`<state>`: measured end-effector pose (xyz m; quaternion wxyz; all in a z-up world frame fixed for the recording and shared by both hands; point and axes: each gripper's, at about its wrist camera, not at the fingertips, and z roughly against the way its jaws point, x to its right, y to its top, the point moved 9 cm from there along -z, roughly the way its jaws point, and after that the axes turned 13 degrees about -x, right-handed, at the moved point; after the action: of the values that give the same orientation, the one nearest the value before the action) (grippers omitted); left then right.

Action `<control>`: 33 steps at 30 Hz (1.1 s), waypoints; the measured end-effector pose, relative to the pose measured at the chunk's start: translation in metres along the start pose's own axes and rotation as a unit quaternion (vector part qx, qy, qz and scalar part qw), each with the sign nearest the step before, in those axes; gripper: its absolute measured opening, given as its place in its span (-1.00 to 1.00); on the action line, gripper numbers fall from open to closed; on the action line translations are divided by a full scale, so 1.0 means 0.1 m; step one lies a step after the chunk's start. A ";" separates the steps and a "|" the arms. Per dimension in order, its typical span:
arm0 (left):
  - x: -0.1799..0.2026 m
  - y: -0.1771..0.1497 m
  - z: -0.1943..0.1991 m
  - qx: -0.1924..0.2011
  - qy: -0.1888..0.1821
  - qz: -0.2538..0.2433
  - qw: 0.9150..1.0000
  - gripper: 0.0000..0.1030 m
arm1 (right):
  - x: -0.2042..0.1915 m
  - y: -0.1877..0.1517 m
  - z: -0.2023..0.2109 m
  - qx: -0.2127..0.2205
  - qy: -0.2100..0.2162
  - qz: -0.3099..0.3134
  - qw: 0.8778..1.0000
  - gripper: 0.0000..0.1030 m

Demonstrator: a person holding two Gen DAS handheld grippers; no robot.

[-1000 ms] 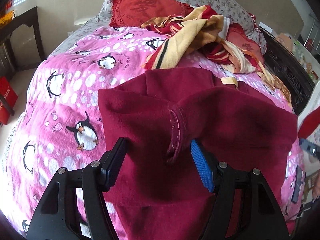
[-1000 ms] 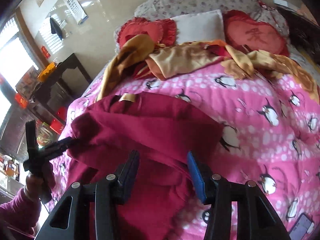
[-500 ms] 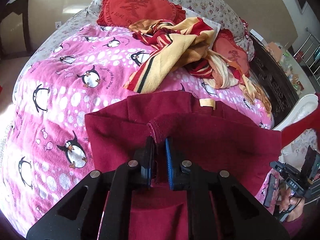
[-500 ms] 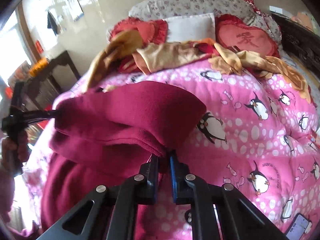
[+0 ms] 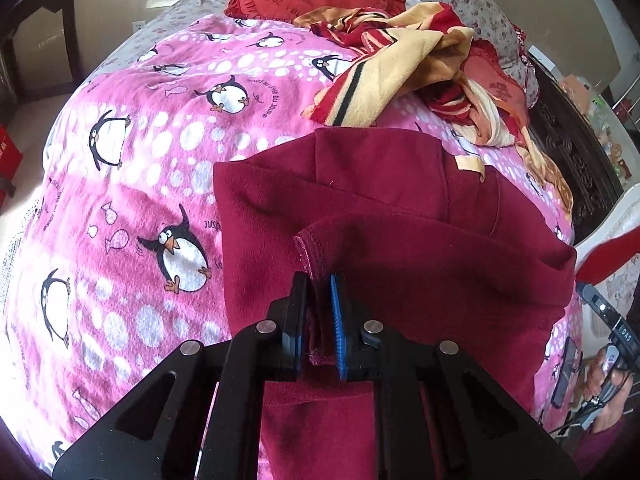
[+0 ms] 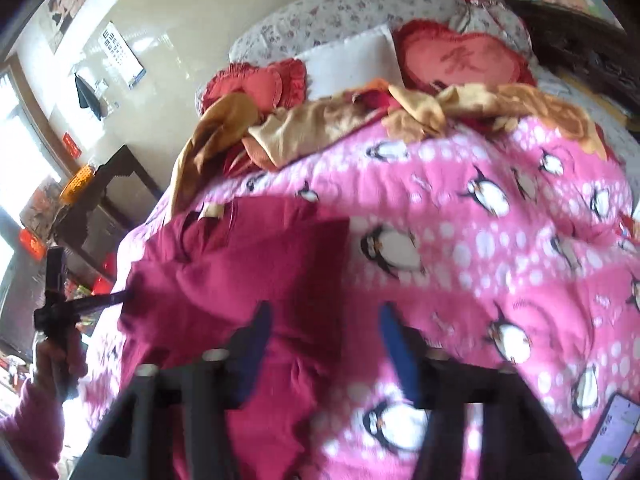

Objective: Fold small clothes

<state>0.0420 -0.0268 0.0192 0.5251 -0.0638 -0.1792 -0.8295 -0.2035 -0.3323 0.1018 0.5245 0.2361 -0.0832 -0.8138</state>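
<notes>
Left gripper [image 5: 319,316] points steeply down, jaws clamped tight on a stitched edge of the maroon garment [image 5: 400,248]. Right gripper [image 6: 326,344], also tilted down, has its jaws just opening, spread wide with the pads clear of the cloth. Left hand [image 6: 56,360] grips its handle.

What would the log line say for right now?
left gripper: shut on maroon garment hem | right gripper: fingers just opened, off the garment | blanket: under the garment | fold: unfinished

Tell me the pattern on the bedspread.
The bedspread is pink with white dots and black-and-white penguins, clearest in the left wrist view.
</notes>
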 end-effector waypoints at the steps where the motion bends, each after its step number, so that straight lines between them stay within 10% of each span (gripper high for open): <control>1: 0.00 0.01 -0.02 -0.001 0.002 0.001 1.000 -0.79 | -0.06 0.05 -0.09 -0.003 0.001 0.007 1.000 0.24; 5: -0.04 0.03 -0.05 -0.003 0.002 0.011 1.000 -0.79 | -0.11 0.25 -0.61 -0.059 -0.061 0.038 0.996 -0.51; 8: -0.06 0.02 -0.05 -0.004 0.001 0.013 1.000 -0.79 | 0.24 0.51 -0.61 0.001 -0.132 -0.027 0.991 -0.53; 11: -0.07 -0.01 0.01 0.001 0.000 0.007 1.000 -0.78 | 0.35 0.50 -0.55 -0.003 -0.061 -0.087 0.994 -0.53; 21: -0.05 -0.05 0.01 0.005 0.008 0.007 1.000 -0.78 | -0.42 -0.27 -0.20 -0.021 -0.100 0.145 0.984 -0.53; 33: -0.06 -0.10 -0.04 0.001 0.010 0.008 1.000 -0.73 | -0.37 -0.60 -0.25 -0.072 -0.090 0.150 0.982 -0.83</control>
<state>0.0361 -0.0195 0.0113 0.5337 -0.0564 -0.1739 -0.8257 -0.2280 -0.2704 0.0680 0.6462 0.1084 -0.1061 -0.7480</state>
